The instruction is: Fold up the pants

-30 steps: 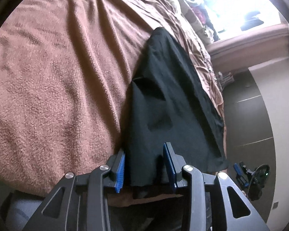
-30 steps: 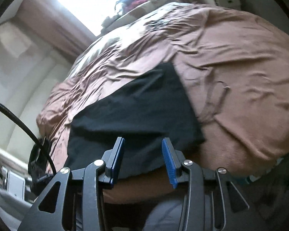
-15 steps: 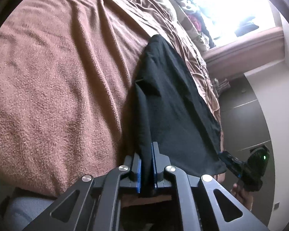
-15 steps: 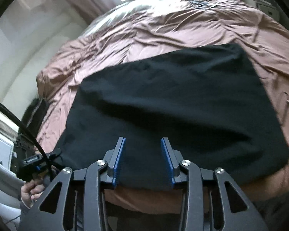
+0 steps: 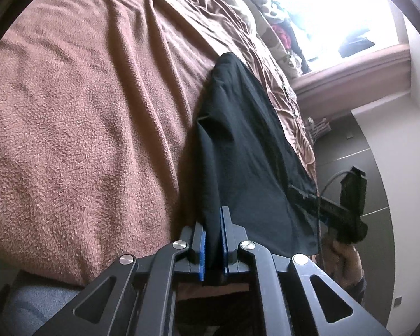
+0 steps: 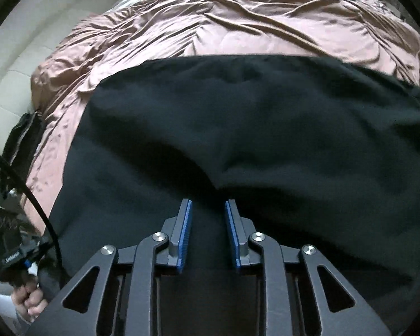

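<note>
— Since one second ago, what has moved in the left wrist view?

— Then the left gripper (image 5: 213,240) stood open around the near edge of the black pants (image 5: 246,151); now its blue pads (image 5: 202,249) are pressed together on that edge, with a thin fold of cloth between them. The right gripper (image 5: 302,196) has also come to the far corner of the pants, at the right side of the picture.

— How do the pants look from there?

— They lie as a long, dark strip on the brown blanket (image 5: 84,112), near the side of the bed. The cloth rises from the pinched edge in a soft ridge, and the far end is narrow and flat.

— And the right wrist view?

— Earlier the pants were farther and smaller; now the pants (image 6: 266,128) fill most of the picture. The right gripper (image 6: 208,232) has its fingers apart, with black cloth between and under them. I cannot tell if the pads touch it; they do not squeeze it. The left gripper (image 6: 11,240) is at the left edge, beside the pants.

— The surface?

— Matte black, with one deep crease running down toward the fingers, on the wrinkled pinkish cover (image 6: 238,22).
</note>
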